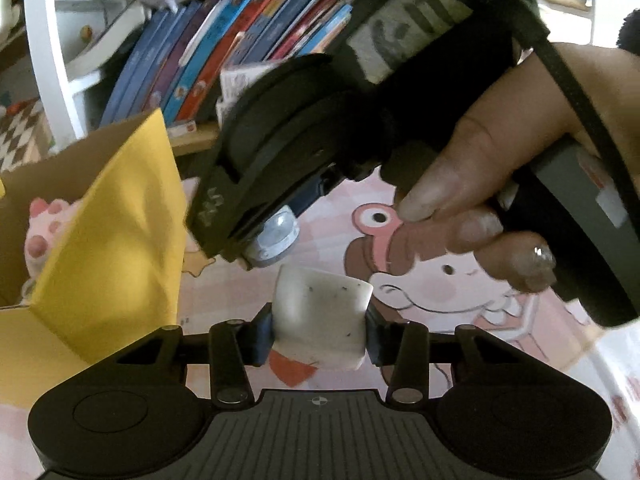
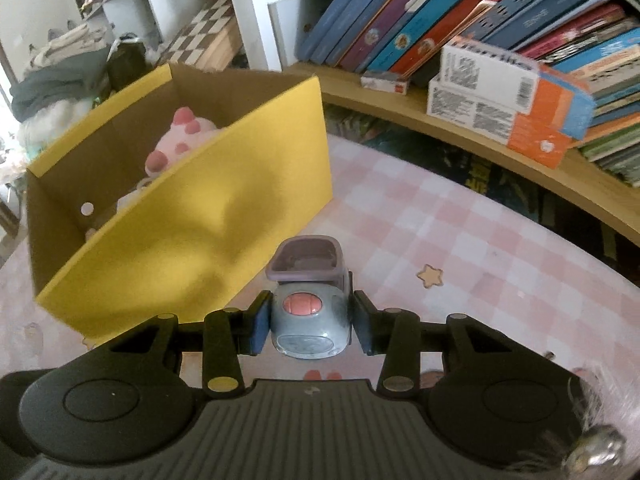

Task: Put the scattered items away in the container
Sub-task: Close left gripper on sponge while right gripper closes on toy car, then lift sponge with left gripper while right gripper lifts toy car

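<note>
In the left wrist view the left gripper (image 1: 320,330) holds a white block (image 1: 322,314) between its jaws, low in the middle of the frame, over the pink mat (image 1: 460,320). The yellow box (image 1: 116,232) stands at the left edge, its near wall just beside the gripper. Across the upper middle of that frame the right gripper (image 1: 272,236) comes in at a slant, held by a hand (image 1: 520,172), with a grey toy car (image 1: 274,236) showing at its tip.

The right wrist view shows the same car (image 2: 308,312) held between the jaws of the right gripper (image 2: 308,324), low in the middle of the frame. The box (image 2: 192,216) fills the left half, open at the top, and a pink plush (image 2: 180,140) already lies inside it toward the far wall. Something pale sits beside the plush, too hidden to name.

So the job looks partly done: at least one item is in the box, and two more are gripped, one per gripper, close to the box but outside its walls. What is left, as far as shown, is for the block and the car to end up inside. The visible mat carries no other loose item; the books (image 2: 440,12) on the shelf at upper right look like furnishings, not clutter.
</note>
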